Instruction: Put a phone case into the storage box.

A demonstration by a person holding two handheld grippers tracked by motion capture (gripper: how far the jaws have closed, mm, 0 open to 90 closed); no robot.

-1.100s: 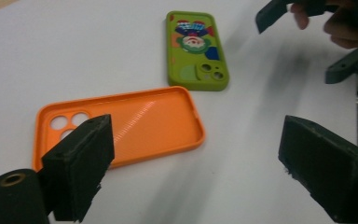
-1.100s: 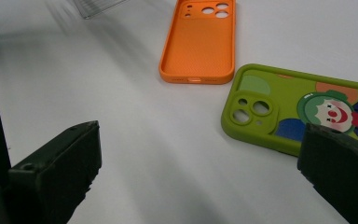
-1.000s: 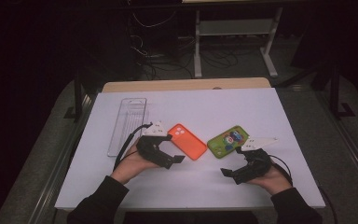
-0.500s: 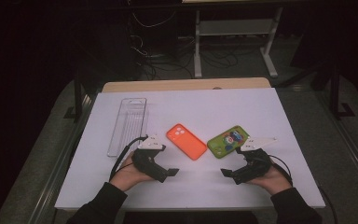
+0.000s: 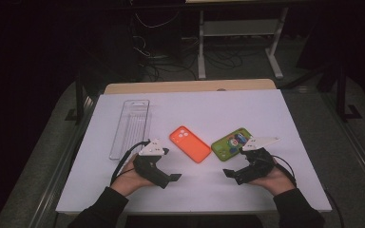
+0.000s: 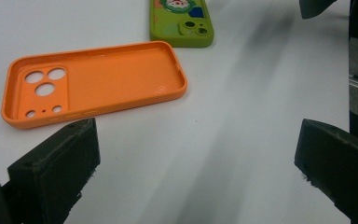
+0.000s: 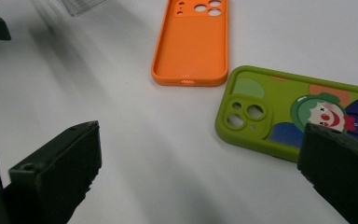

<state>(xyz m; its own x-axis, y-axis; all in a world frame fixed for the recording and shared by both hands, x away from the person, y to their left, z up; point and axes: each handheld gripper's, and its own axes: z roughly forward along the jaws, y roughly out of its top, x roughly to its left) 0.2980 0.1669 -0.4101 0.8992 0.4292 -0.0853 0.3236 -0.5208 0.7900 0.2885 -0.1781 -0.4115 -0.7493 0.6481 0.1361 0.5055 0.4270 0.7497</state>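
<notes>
Since a second ago the left gripper (image 5: 171,179) backed off the orange case (image 5: 190,144), jaws just opened wide and empty, its own view shows the case lying hollow-up, while the right gripper (image 7: 200,186), also gaping, could nudge the green case (image 7: 298,116) if lowered carelessly

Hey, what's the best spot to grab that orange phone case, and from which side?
Judging by its pose, take the orange phone case by one raised long side wall, not the flat back. It lies hollow side up on the table, so one tong can go inside the rim and one outside. The left tongs, open and empty nearby, could come from the wall facing them.
</notes>
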